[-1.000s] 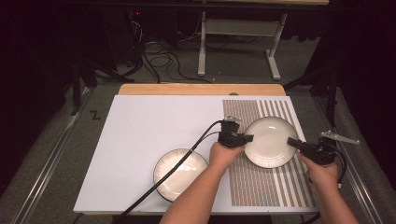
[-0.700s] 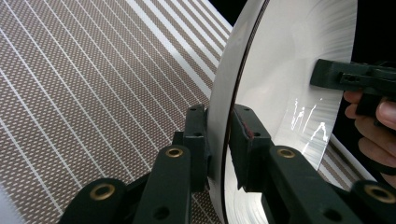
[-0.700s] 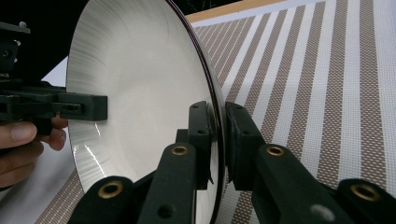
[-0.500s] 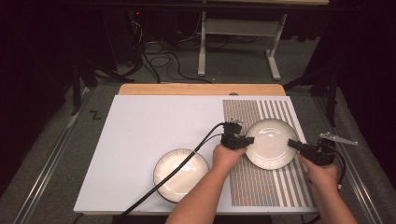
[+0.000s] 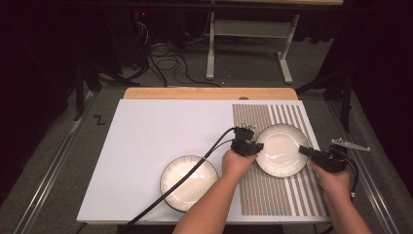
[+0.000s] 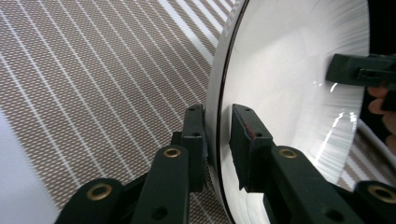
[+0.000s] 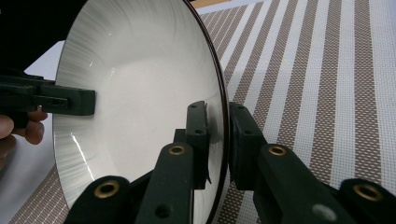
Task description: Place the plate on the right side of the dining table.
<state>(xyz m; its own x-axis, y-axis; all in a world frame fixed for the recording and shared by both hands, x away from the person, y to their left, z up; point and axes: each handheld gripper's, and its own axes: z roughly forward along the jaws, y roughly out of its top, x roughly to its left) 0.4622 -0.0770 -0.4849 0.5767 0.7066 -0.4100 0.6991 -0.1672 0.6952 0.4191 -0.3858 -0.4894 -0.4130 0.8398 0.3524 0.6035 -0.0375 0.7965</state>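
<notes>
Plate shifted slightly w/ both hands; left claw & right claw clamped on its rim.

white plate, brown-striped mat

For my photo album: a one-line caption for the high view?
Two hand-held grippers clamp a white dark-rimmed plate over a striped placemat.

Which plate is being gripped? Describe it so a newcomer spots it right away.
On the white table, find the striped mat at its right. The plate lies over that mat, with the left gripper and right gripper clamping opposite rims. The other plate lies ungripped on bare white.
</notes>
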